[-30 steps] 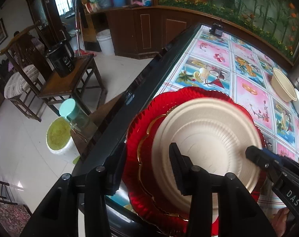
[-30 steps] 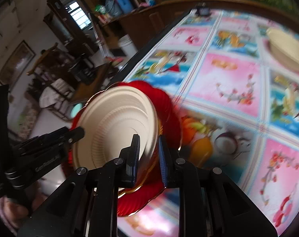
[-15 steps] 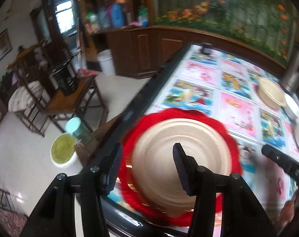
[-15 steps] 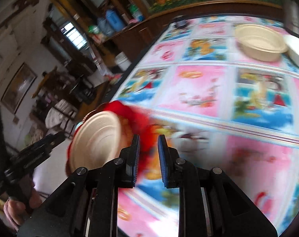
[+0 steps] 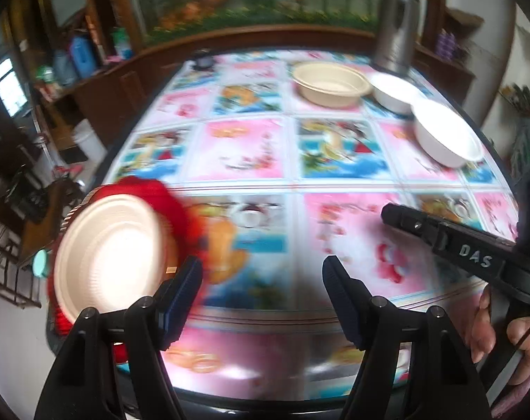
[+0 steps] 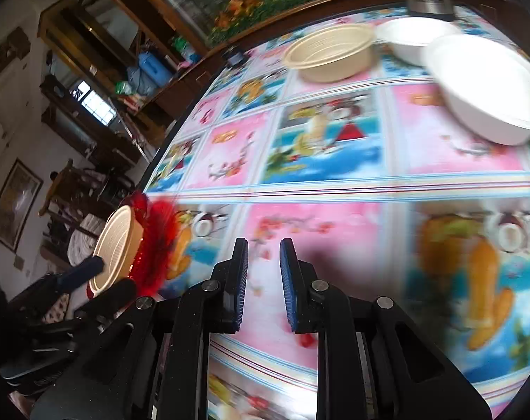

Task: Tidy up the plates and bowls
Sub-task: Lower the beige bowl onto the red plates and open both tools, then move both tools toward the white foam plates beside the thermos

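**Plates stacked at the corner, bowls awaiting collection**

Here, the cream plate point(image 5: 107, 255) sits nested on the red scalloped plate point(image 5: 173, 206) at the near-left corner of the patterned table point(image 5: 349, 231), the stack close to the table's edge. At the far end stand a cream bowl point(image 5: 329, 84) and two white bowls point(image 5: 392, 91) point(image 5: 447, 136), near one another beside a steel flask point(image 5: 398, 31).

The left gripper point(image 5: 263, 273) hangs over bare tablecloth with its jaws opening and nothing between them. The right gripper point(image 6: 263, 276) shows a narrow gap between its pads, likewise holding nothing; the person's hand point(image 5: 503, 336) grips its handle.

Judged step: reaching toward the bowls. To do it well — approach a bowl's rim from above, one finger inside and one outside the wall, and pinch gently; such light bowls probably flex and skid. Nesting the two white bowls first seems sensible, keeping the steel flask clear.
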Demonstrator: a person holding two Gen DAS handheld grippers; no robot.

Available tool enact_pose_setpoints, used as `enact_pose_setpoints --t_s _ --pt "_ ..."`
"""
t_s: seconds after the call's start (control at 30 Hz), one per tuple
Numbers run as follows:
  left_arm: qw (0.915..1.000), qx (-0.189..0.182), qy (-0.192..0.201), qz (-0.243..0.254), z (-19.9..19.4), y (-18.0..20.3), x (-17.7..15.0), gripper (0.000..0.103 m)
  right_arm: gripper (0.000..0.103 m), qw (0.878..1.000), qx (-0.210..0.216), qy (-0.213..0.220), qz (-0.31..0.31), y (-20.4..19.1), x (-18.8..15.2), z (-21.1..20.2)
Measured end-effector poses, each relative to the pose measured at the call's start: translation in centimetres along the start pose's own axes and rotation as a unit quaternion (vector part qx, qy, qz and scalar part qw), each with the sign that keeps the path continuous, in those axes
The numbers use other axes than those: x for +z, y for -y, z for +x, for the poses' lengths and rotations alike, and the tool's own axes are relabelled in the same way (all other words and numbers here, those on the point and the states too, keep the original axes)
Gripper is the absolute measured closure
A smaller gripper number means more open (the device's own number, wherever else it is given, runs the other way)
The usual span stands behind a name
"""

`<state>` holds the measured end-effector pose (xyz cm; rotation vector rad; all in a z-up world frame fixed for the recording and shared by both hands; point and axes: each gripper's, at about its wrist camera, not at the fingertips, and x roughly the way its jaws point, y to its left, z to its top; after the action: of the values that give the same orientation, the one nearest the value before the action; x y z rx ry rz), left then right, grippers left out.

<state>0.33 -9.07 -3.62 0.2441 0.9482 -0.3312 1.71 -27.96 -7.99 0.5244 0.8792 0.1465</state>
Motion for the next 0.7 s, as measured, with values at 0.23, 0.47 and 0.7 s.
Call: enact_pose_setpoints --t_s 0.23,0.47,0.7 --pt "0.9997 -0.008 -0.011 0.018 1.1 4.4 2.1 0.032 0.085 0.997 -0.017 0.049 0.049 6.2 0.2 -5.4" --pt "0.9989 -0.017 -0.018 0.04 2.4 8.0 5.4 0.032 0.085 0.989 -0.046 0.091 0.104 12.3 1.2 -10.1" --pt "0.999 -0.035 -0.011 0.025 4.3 10.6 10.7 0.032 0.085 0.978 -0.076 0.137 0.137 16.6 3.7 -13.7"
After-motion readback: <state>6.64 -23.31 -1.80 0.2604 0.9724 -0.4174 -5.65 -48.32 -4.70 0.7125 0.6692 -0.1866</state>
